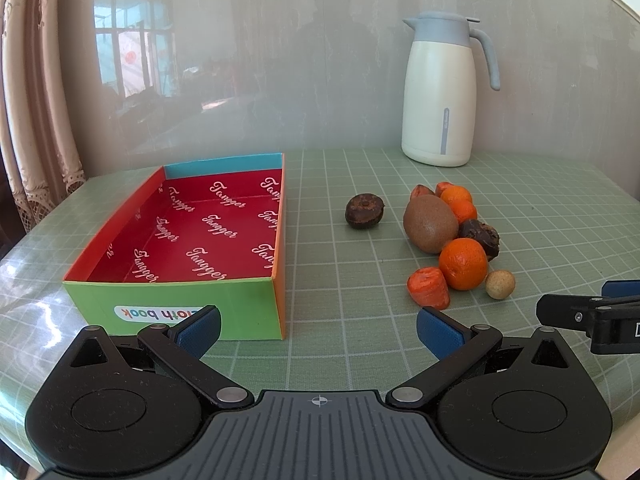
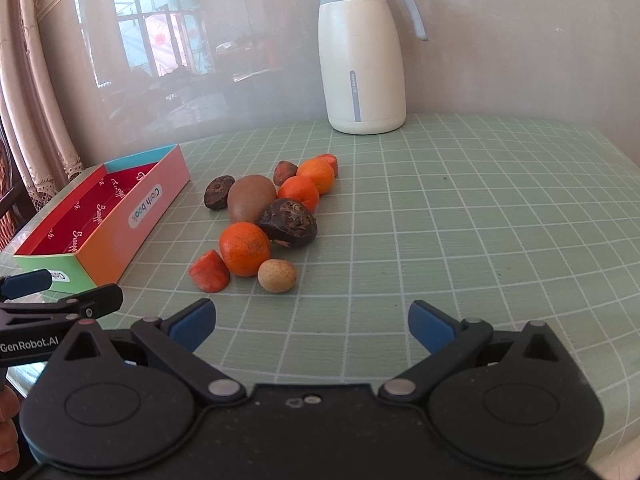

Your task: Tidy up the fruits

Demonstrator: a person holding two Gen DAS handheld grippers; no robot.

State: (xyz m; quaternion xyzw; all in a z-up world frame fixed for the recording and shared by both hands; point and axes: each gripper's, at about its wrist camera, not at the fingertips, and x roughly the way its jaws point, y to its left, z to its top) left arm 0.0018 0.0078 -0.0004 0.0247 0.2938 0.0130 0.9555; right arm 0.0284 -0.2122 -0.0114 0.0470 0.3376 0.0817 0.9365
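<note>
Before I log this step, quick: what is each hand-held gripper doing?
Left hand-held gripper: open, holding nothing.
Right hand-held gripper: open, holding nothing.

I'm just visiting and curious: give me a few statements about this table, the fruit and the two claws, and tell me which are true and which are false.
1. The colourful box already holds fruit. False: only its red lining shows, with no fruit inside.
2. Both the left claw and the right claw are open and hold nothing. True.
3. The white jug lies on its side. False: it stands upright near the wall.
4. The kiwi sits in the pile among the oranges. True.
5. One dark brown fruit lies apart from the pile, between it and the box. True.
</note>
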